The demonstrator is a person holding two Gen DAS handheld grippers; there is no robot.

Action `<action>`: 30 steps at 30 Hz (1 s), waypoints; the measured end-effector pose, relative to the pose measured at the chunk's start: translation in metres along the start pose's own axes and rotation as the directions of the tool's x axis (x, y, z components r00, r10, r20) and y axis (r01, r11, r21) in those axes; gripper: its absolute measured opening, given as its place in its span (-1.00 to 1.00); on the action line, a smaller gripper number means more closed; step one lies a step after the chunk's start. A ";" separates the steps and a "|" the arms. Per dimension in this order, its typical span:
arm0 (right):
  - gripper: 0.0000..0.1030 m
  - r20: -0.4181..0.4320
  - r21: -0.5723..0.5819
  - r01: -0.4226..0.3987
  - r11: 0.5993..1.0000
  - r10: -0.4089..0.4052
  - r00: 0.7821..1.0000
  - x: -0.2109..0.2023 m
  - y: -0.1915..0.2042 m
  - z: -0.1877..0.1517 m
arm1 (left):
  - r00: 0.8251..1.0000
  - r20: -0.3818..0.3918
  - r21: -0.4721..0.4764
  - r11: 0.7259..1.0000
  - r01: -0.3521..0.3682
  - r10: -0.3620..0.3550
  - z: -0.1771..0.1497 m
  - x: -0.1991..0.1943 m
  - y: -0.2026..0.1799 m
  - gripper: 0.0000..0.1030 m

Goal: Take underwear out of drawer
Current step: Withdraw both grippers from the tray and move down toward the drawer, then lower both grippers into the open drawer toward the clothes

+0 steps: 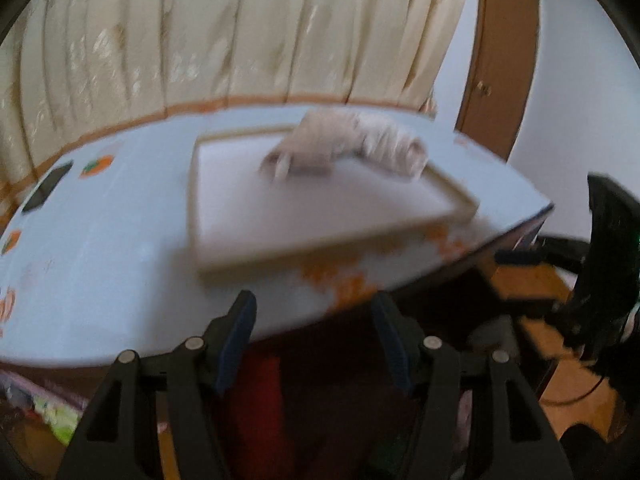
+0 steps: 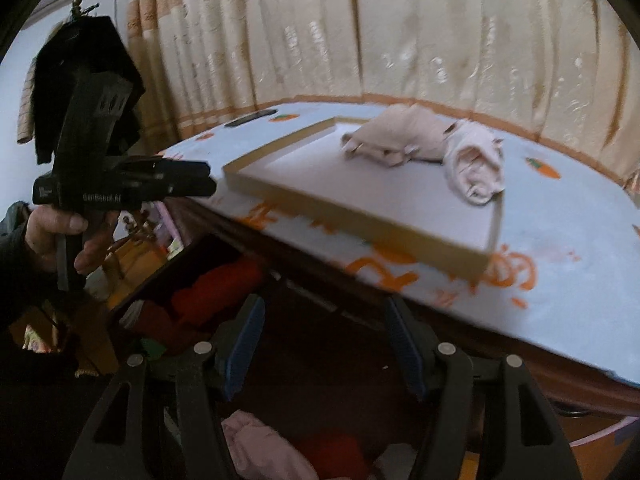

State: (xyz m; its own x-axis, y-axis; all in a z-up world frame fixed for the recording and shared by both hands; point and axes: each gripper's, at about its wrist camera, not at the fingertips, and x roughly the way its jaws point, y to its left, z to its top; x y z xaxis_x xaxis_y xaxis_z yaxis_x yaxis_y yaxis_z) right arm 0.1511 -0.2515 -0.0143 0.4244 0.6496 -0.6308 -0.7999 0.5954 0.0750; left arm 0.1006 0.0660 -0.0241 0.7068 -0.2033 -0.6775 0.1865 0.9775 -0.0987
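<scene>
Nearest the right wrist camera, the right gripper [image 2: 324,344] is hanging over the open drawer [image 2: 168,280] with its blue-padded fingers [image 2: 244,344] standing apart and nothing between them. Below it, red cloth [image 2: 224,284] and a pale pink garment [image 2: 260,440] are lying in the drawer; these look like the underwear yet to be taken out, though the blur is leaving the kind of garment unclear. The left gripper [image 1: 316,340] is likewise showing its fingers [image 1: 238,338] apart and empty, hovering just off the near edge of the desk [image 1: 100,248], with dark red cloth below it. In the right view a hand [image 2: 60,236] is gripping the left tool's handle, off to the left of the drawer.

Further back, a shallow tray [image 2: 360,216] is sitting on the desk and overhanging its near edge. Two pale rolled garments [image 2: 424,148] are resting on the tray's far part, probably pieces already taken out. A dark phone [image 1: 46,188] is lying near the desk's far left corner, with curtains [image 1: 240,32] hanging behind.

The risks, as I judge them: a gripper rising from the drawer could be catching the overhanging tray and tipping it; in the dim, crowded drawer the fingers could be pinching two garments at once or snagging one on the drawer's edge.
</scene>
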 end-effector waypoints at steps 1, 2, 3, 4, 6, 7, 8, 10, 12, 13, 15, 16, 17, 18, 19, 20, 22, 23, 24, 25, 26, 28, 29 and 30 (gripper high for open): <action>0.25 -0.004 -0.003 -0.003 1.000 0.003 1.000 0.002 0.002 -0.001 | 1.000 -0.018 0.002 1.000 0.003 -0.003 -0.006 0.001 0.000 0.17; 0.25 -0.007 -0.004 -0.008 1.000 0.008 1.000 0.005 0.004 -0.003 | 1.000 -0.031 -0.001 1.000 0.002 -0.003 -0.011 0.001 -0.001 0.17; 0.25 -0.009 -0.003 -0.013 1.000 0.013 1.000 0.007 0.005 -0.005 | 0.999 -0.041 -0.005 1.000 0.003 -0.003 -0.018 0.003 -0.001 0.17; 0.25 -0.010 0.002 -0.022 1.000 0.022 1.000 0.009 0.006 -0.006 | 0.999 -0.054 -0.008 1.000 0.008 -0.008 -0.022 0.005 -0.002 0.17; 0.25 -0.011 0.014 -0.043 0.999 0.043 0.999 0.014 0.007 -0.008 | 0.996 -0.084 -0.020 1.000 0.010 -0.011 -0.033 0.010 -0.003 0.17; 0.25 -0.012 0.016 -0.052 0.999 0.052 0.999 0.016 0.008 -0.009 | 0.995 -0.095 -0.021 1.000 0.012 -0.014 -0.036 0.013 -0.005 0.17; 0.25 -0.012 0.015 -0.058 0.998 0.058 0.998 0.017 0.010 -0.010 | 0.994 -0.109 -0.018 1.000 0.014 -0.016 -0.041 0.018 -0.006 0.17; 0.25 -0.009 0.012 -0.072 0.997 0.072 0.997 0.019 0.012 -0.012 | 0.991 -0.133 -0.014 1.000 -0.003 0.001 -0.046 0.025 -0.008 0.17; 0.25 -0.005 0.009 -0.090 0.996 0.090 0.996 0.019 0.014 -0.015 | 0.985 -0.174 -0.017 1.000 -0.011 0.008 -0.052 0.036 -0.006 0.17; 0.25 -0.004 0.007 -0.094 0.996 0.094 0.996 0.019 0.015 -0.016 | 0.981 -0.191 -0.017 1.000 -0.021 0.017 -0.054 0.041 -0.005 0.17; 0.25 0.000 -0.001 -0.105 0.994 0.105 0.994 0.019 0.017 -0.019 | 0.972 -0.231 -0.011 0.999 -0.053 0.049 -0.057 0.052 -0.003 0.17; 0.25 0.002 -0.004 -0.109 0.994 0.109 0.994 0.020 0.017 -0.020 | 0.967 -0.246 -0.009 0.997 -0.073 0.068 -0.059 0.057 -0.002 0.17; 0.25 0.005 -0.007 -0.118 0.993 0.118 0.993 0.020 0.018 -0.022 | 0.961 -0.263 -0.003 0.996 -0.093 0.089 -0.060 0.061 -0.001 0.17; 0.25 0.007 -0.007 -0.128 0.992 0.128 0.992 0.021 0.019 -0.023 | 0.955 -0.275 0.004 0.994 -0.112 0.108 -0.061 0.065 -0.001 0.17; 0.25 0.008 -0.008 -0.134 0.991 0.134 0.991 0.021 0.018 -0.024 | 0.951 -0.284 0.011 0.992 -0.127 0.125 -0.062 0.068 -0.001 0.17; 0.25 0.010 -0.015 -0.143 0.990 0.143 0.990 0.021 0.020 -0.027 | 0.945 -0.296 0.025 0.990 -0.140 0.141 -0.063 0.071 -0.003 0.17; 0.25 0.014 -0.032 -0.151 0.988 0.151 0.988 0.023 0.023 -0.029 | 0.929 -0.328 0.042 0.986 -0.164 0.168 -0.066 0.079 -0.004 0.17; 0.25 0.014 -0.043 -0.158 0.987 0.158 0.987 0.024 0.025 -0.031 | 0.924 -0.342 0.043 0.985 -0.167 0.171 -0.067 0.082 -0.004 0.17; 0.26 0.010 -0.053 -0.165 0.985 0.166 0.986 0.026 0.028 -0.032 | 0.915 -0.364 0.046 0.985 -0.168 0.173 -0.069 0.086 -0.004 0.17; 0.26 0.009 -0.060 -0.173 0.983 0.174 0.985 0.027 0.029 -0.033 | 0.908 -0.377 0.046 0.983 -0.175 0.179 -0.070 0.089 -0.003 0.17; 0.26 0.008 -0.063 -0.181 0.982 0.181 0.983 0.028 0.030 -0.033 | 0.904 -0.384 0.049 0.982 -0.180 0.185 -0.071 0.091 -0.003 0.17; 0.26 0.012 -0.068 -0.197 0.978 0.198 0.980 0.029 0.031 -0.034 | 0.894 -0.403 0.057 0.980 -0.189 0.195 -0.074 0.096 -0.004 0.17; 0.26 0.015 -0.068 -0.201 0.977 0.202 0.979 0.029 0.031 -0.035 | 0.891 -0.407 0.060 0.979 -0.193 0.201 -0.075 0.098 -0.005 0.17; 0.26 0.018 -0.066 -0.207 0.976 0.209 0.978 0.029 0.030 -0.035 | 0.885 -0.413 0.075 0.976 -0.203 0.216 -0.077 0.100 -0.006 0.17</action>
State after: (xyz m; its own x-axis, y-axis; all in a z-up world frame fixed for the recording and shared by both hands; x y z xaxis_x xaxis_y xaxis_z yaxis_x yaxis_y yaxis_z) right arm 0.1244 -0.2311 -0.0577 0.2557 0.7678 -0.5875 -0.8968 0.4153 0.1525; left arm 0.1180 0.0442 -0.1473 0.3837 0.0543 -0.9219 0.0895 0.9914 0.0956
